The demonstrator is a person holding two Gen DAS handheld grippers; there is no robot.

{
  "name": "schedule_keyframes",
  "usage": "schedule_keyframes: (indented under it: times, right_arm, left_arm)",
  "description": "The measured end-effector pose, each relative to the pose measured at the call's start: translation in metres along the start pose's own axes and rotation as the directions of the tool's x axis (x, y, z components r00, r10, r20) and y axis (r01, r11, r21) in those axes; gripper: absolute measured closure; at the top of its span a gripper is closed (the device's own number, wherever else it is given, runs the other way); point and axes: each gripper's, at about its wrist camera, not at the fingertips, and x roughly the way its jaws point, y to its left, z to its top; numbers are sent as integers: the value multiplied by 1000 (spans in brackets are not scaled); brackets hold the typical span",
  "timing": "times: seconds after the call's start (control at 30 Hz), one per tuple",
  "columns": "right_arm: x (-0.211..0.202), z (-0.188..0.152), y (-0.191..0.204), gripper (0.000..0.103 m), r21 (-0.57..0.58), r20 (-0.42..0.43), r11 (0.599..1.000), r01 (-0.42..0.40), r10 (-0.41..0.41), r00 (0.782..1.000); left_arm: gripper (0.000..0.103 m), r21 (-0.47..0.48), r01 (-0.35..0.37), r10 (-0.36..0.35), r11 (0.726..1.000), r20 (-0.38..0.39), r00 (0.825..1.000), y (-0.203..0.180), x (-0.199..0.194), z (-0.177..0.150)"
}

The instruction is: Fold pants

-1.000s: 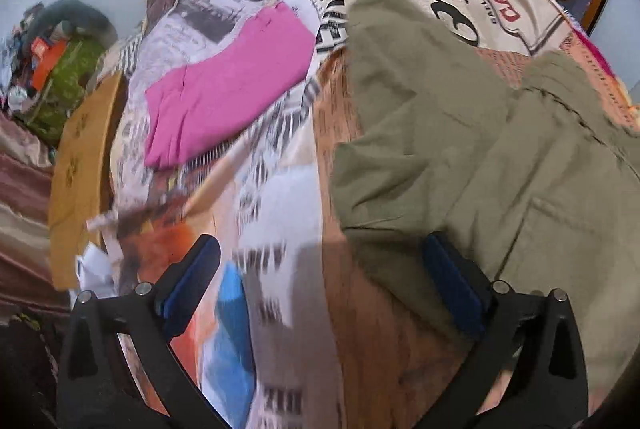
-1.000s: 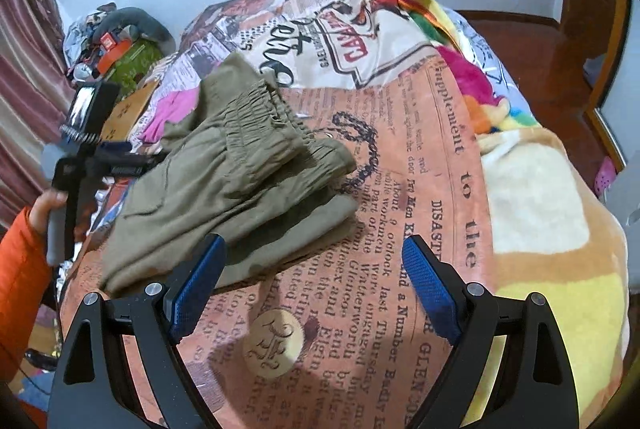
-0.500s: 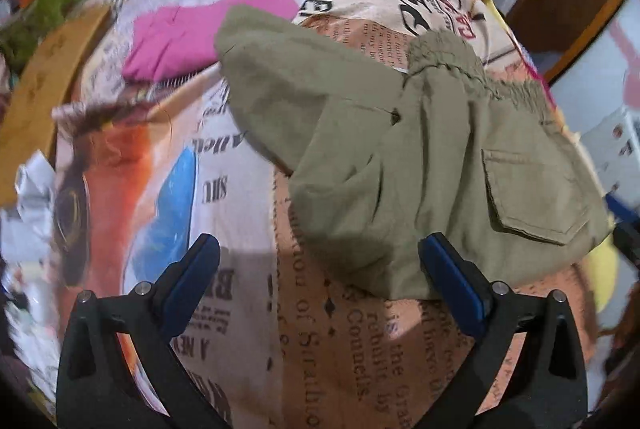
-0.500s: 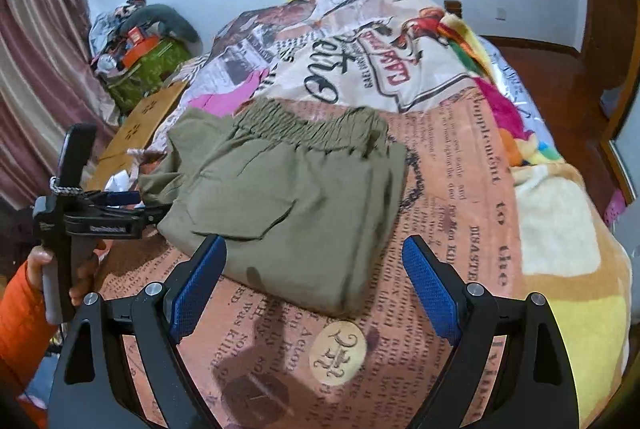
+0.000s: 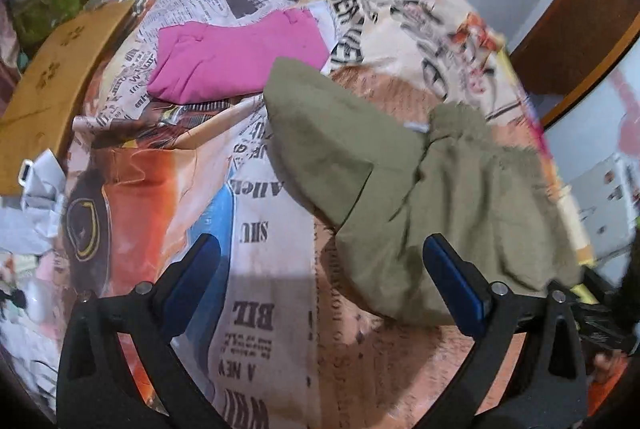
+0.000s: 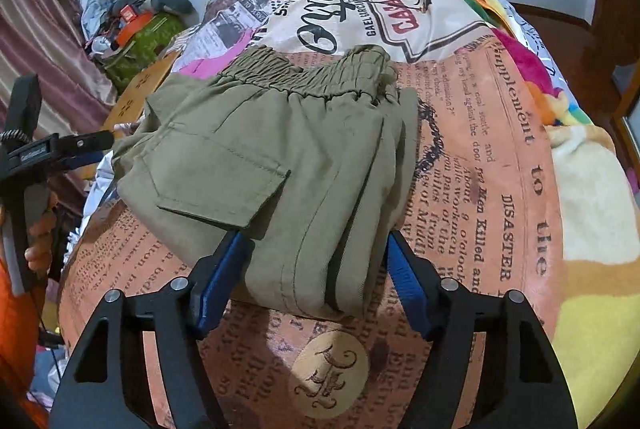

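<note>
Olive-green pants [image 6: 280,165] lie folded into a thick bundle on the printed bedspread [image 6: 480,189], elastic waistband at the far side and a flap pocket on top. My right gripper [image 6: 312,269] straddles the bundle's near folded edge. Its jaws are closing, with the blue pads [image 6: 216,281] right beside the cloth on both sides and the cloth not squeezed. In the left wrist view the pants [image 5: 420,189] lie to the right, one flap reaching up and left. My left gripper [image 5: 320,269] is open over bare bedspread, holding nothing, its right pad [image 5: 452,277] overlapping the pants' near edge.
A folded pink garment [image 5: 236,57] lies beyond the pants. A brown board [image 5: 52,85] and a heap of bags and clothes [image 6: 140,21] sit by the bed's left side. A bright plush blanket [image 6: 580,213] covers the right. A hand in an orange sleeve [image 6: 36,249] grips the left tool.
The right gripper came down to the pants' near edge and its jaws narrowed around the bundle. The left gripper rolled and drew back, leaving the pants to its right.
</note>
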Motion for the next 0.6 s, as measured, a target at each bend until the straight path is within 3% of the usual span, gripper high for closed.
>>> schedule_keyframes:
  times: [0.1, 0.3, 0.4, 0.6]
  right_arm:
    - [0, -1, 0, 36, -6, 0, 1000, 0, 0, 1000]
    - [1, -1, 0, 36, -5, 0, 1000, -2, 2, 1000]
    - [1, -1, -1, 36, -3, 2, 1000, -3, 3, 1000]
    - [1, -1, -3, 36, 5, 6, 1000, -10, 10, 1000]
  left_arm:
    - [10, 42, -91, 92, 995, -26, 995, -2, 16, -9]
    - [10, 9, -136, 136, 991, 1, 991, 19, 4, -26]
    - [21, 14, -185, 185, 983, 0, 983, 25, -5, -25]
    - [21, -36, -44, 45, 998, 25, 999, 21, -18, -2]
